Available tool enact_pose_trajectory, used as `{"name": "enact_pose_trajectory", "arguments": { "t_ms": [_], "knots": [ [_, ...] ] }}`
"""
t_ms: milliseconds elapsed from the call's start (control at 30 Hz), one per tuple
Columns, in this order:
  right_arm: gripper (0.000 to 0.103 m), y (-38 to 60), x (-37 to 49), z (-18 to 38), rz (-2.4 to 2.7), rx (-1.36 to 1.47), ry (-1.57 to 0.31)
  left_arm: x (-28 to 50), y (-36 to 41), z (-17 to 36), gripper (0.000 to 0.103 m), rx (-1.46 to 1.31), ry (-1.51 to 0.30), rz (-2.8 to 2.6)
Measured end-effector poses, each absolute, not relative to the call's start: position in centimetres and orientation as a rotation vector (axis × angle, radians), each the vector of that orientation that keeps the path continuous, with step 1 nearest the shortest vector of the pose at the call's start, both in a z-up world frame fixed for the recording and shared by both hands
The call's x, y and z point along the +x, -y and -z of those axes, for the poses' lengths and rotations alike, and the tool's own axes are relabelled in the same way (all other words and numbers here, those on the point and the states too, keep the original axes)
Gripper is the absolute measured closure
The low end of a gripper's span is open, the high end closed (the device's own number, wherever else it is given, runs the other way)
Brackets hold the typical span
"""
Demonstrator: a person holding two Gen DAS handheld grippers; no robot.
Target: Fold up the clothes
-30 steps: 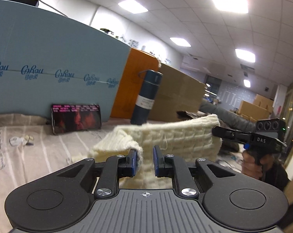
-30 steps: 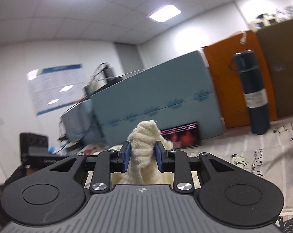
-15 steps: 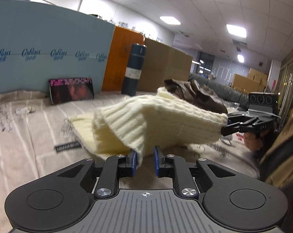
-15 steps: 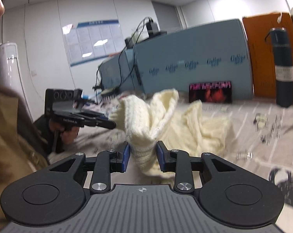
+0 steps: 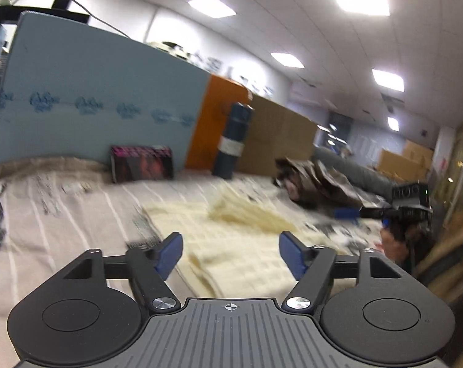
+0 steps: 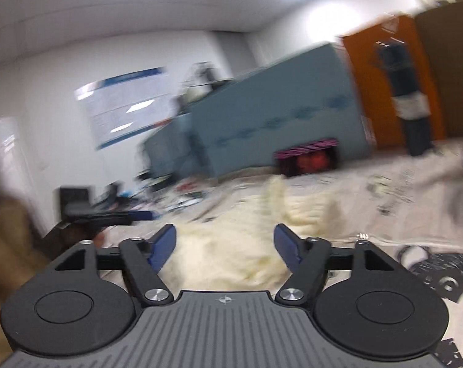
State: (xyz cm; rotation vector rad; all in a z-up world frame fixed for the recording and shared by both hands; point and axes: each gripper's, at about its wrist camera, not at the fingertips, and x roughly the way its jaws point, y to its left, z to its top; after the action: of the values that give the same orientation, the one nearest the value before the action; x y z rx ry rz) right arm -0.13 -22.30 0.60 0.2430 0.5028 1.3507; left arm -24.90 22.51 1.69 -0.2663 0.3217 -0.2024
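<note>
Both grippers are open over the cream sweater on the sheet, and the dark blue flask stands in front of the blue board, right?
Not quite: in the left wrist view the flask stands before the orange board, not the blue one.

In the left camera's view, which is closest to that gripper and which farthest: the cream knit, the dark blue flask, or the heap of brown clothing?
1. Cream knit: nearest, lying on the cloth just ahead of the left gripper, whose fingers are opening with nothing pinched.
2. Brown clothing: farther, off to the right.
3. Dark blue flask: farthest, upright at the back, by the orange panel.
</note>
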Motion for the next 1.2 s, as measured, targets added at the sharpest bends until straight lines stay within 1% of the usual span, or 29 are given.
{"name": "enact_pose_trajectory", "arguments": {
  "t_ms": [100,233,300,400,433,467,500,567,633,767,933,1033,1067,1100,1200],
  "knots": [
    [0.029,20.1,2.5,0.0,-1.231,0.319,-0.607,-21.2,-23.9,-1.8,0.028,-0.303,-0.368,0.126],
    [0.029,17.1,5.7,1.0,-1.104,0.409,-0.753,-15.3,-25.9,-0.6,0.028,-0.374,-0.484,0.036],
    [0.033,15.3,6.7,1.3,-1.074,0.421,-0.808,-12.5,-26.2,0.4,0.028,-0.375,-0.546,0.038],
    [0.046,12.8,7.6,1.9,-1.038,0.38,-0.863,-9.8,-25.6,2.2,0.033,-0.346,-0.624,0.056],
    [0.055,12.1,7.7,2.2,-1.026,0.35,-0.875,-9.6,-25.1,2.5,0.04,-0.31,-0.618,0.071],
    [0.064,11.6,7.7,2.6,-1.021,0.331,-0.887,-9.5,-24.6,2.6,0.067,-0.275,-0.613,0.088],
    [0.067,11.2,7.8,2.9,-1.017,0.316,-0.9,-9.7,-24.1,2.7,0.076,-0.255,-0.604,0.096],
    [0.079,10.8,7.5,3.1,-1.03,0.295,-0.878,-10.3,-23.4,2.4,0.087,-0.219,-0.565,0.105],
    [0.086,10.8,7.5,2.8,-1.04,0.296,-0.848,-10.9,-22.7,1.6,0.089,-0.184,-0.517,0.098],
    [0.088,9.9,8.0,0.9,-1.062,0.302,-0.78,-11.3,-22.9,-0.5,0.089,-0.161,-0.452,0.05],
    [0.088,6.5,9.4,-0.6,-1.062,0.217,-0.722,-9.1,-24.1,0.2,0.087,-0.137,-0.515,-0.037],
    [0.088,4.7,10.4,0.3,-1.028,0.151,-0.738,-8.4,-24.9,1.5,0.075,-0.142,-0.555,-0.076],
    [0.088,4.5,10.6,0.8,-1.021,0.137,-0.745,-8.4,-25.1,1.7,0.06,-0.149,-0.558,-0.089],
    [0.088,4.5,10.6,1.1,-1.022,0.132,-0.747,-8.5,-25.4,1.8,0.048,-0.16,-0.551,-0.104],
    [0.078,5.3,10.7,1.4,-1.02,0.138,-0.737,-10.2,-26.5,0.7,0.041,-0.202,-0.466,-0.059]
  ]
}}
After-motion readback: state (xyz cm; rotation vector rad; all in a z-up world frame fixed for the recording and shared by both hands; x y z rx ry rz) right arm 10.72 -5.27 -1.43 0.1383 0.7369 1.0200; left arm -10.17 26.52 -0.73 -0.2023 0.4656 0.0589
